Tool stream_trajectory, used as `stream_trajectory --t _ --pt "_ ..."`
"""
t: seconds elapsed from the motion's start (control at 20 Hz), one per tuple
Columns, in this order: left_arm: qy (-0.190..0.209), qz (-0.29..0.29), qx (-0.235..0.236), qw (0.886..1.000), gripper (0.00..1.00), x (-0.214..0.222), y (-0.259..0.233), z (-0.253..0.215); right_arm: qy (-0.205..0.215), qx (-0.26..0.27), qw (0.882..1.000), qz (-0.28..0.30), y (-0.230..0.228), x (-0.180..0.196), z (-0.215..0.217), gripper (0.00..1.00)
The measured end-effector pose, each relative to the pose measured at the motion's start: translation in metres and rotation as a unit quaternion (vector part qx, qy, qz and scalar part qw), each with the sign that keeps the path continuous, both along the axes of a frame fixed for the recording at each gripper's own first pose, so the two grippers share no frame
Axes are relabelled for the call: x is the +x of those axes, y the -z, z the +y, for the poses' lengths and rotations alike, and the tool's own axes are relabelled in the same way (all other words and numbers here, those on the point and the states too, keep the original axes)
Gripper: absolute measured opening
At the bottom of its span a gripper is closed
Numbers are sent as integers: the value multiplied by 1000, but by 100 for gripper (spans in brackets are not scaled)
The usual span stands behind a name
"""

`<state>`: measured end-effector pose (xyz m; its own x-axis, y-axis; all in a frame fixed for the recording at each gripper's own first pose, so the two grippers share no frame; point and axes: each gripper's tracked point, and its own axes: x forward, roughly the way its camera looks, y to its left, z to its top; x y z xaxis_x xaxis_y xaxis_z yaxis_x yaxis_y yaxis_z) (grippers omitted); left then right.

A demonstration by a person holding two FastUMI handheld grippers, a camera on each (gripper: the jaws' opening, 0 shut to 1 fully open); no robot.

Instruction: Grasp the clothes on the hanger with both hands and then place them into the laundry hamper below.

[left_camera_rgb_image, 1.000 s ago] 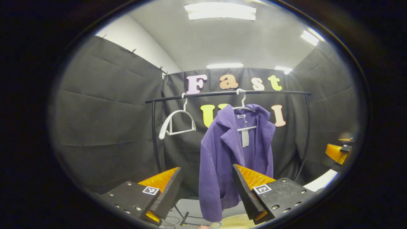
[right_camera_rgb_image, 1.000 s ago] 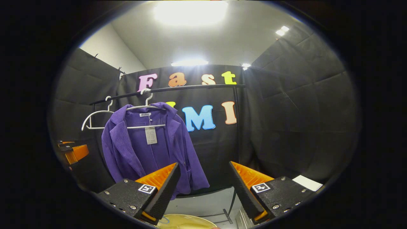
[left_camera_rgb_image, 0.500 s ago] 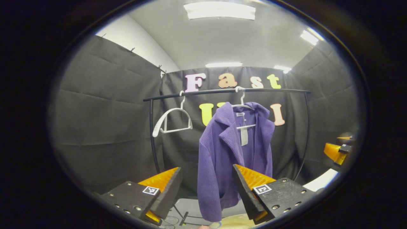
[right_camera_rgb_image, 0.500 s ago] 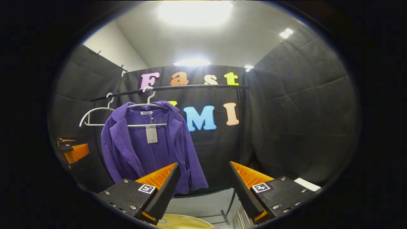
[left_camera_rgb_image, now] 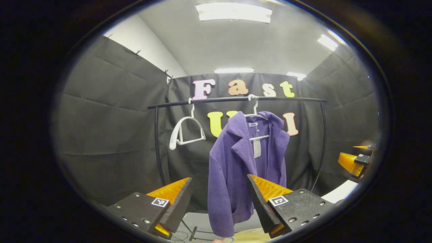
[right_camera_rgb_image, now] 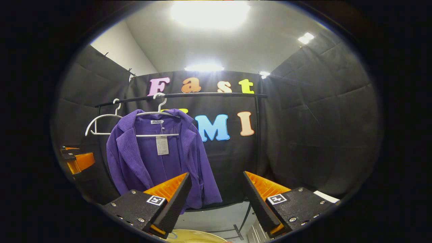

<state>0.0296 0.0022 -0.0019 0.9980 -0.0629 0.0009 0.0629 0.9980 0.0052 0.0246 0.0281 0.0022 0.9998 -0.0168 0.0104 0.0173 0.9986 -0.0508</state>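
left gripper spread, right gripper spread

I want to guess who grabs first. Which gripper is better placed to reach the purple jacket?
Probably the left gripper: the purple jacket hangs right between its open jaws. From the right gripper, the jacket sits off to the side. Neither touches it.

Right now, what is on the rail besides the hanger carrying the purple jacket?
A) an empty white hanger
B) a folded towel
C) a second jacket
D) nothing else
A: an empty white hanger hangs on the black rail just beside the purple jacket, which sits on its own hanger; the left gripper view shows the same bare hanger.
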Motion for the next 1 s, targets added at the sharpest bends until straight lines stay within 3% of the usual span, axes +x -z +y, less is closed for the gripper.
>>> stream_trajectory --t 0.05,0.1,0.4,0.6,1.0 --pt "5 3 -4 1000 91 3 -1 -2 1 0 1000 -3 -3 3 2 94" --pt "12 0 -11 1000 94 8 -4 -4 1 -1 1000 -8 -6 7 6 94" --pt "29 -30 -27 999 91 23 -33 -23 -18 4 999 -27 -29 37 21 94" --pt "21 -39 -32 998 91 30 -41 -37 -54 17 998 -29 -34 69 34 94" --pt "-15 -25 -50 998 91 84 -30 -74 -137 46 989 -12 -31 144 58 94"
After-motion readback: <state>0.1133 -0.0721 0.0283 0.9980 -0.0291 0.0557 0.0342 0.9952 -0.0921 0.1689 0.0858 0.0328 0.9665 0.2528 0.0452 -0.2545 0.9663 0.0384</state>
